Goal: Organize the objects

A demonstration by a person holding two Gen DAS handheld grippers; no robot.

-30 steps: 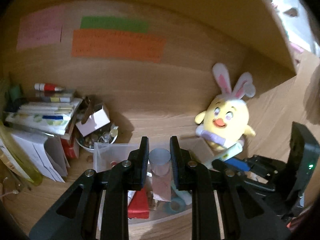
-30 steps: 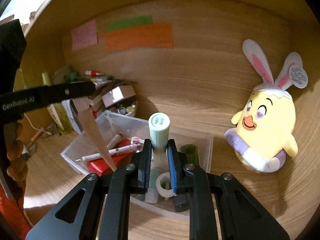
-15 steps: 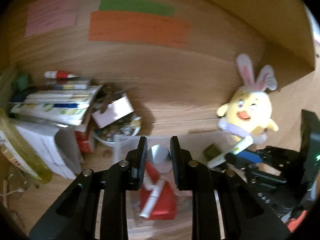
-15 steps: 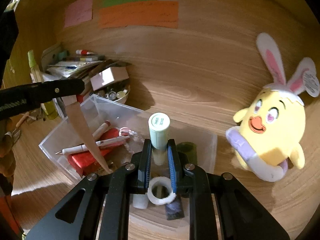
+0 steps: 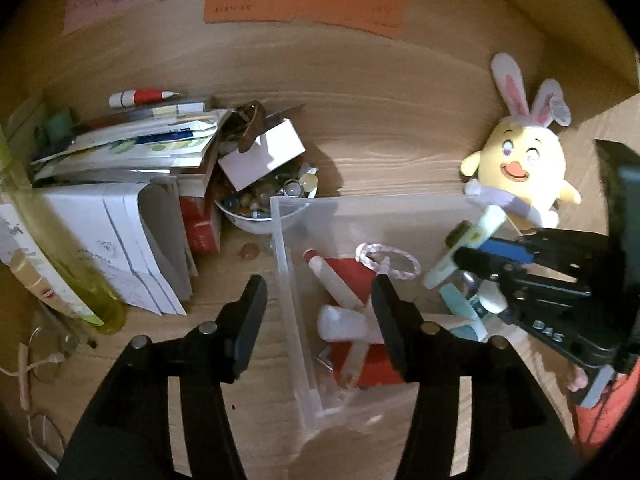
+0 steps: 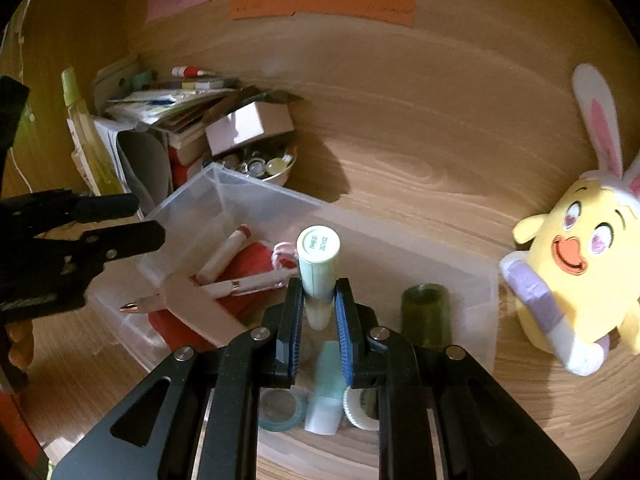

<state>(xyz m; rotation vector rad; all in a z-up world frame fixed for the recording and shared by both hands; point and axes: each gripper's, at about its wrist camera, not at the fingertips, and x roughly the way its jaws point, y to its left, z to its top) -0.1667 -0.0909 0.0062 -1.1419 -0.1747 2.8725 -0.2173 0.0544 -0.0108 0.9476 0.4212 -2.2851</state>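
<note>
Here, pale-green tube (image 6: 318,276) between right hand-held gripper (image 6: 318,304) fingers

Dim warm light falls on a wooden desk (image 6: 400,168) and its wooden back wall (image 5: 360,68).

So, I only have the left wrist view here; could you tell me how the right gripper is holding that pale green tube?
Observer: The right gripper is shut on the pale green tube. Its blue pads clamp the lower part, and the cap end points away over the clear bin.
Operator: Thank you. What lies under it in the bin?
Observer: A teal tape ring and a white tape roll lie on the bin floor, just below the fingers.
Operator: And is there anything to its right?
Observer: A dark green cup stands at the bin's right end, apart from the tube.
</note>
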